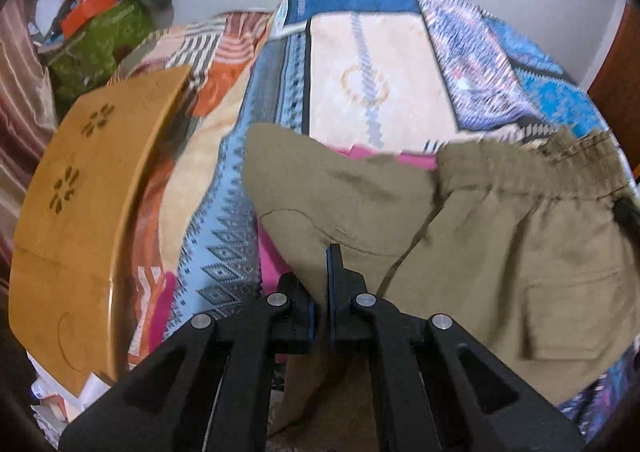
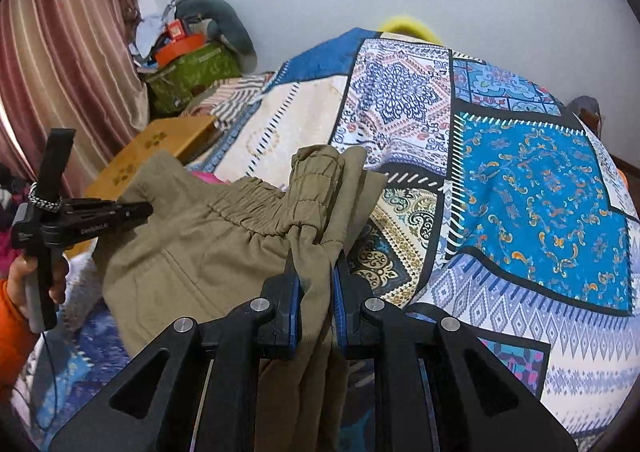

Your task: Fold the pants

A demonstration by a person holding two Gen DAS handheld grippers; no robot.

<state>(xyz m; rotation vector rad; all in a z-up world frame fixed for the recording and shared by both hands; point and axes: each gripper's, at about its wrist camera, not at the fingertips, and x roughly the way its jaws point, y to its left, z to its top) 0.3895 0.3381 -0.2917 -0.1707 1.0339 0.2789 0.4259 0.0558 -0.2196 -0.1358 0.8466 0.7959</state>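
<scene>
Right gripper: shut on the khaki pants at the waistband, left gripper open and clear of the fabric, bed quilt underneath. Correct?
Not quite. The left gripper is not open: the left wrist view shows its jaws shut on a fold of the khaki pants. The rest holds: the right gripper is shut on bunched fabric just below the elastic waistband, with the patterned quilt underneath.

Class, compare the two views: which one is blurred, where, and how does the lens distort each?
Left wrist view: motion blur smears the pants and bedspread; the wooden table bows. Right wrist view: sharp, though the curtain curves; both have dark rounded corners.
</scene>
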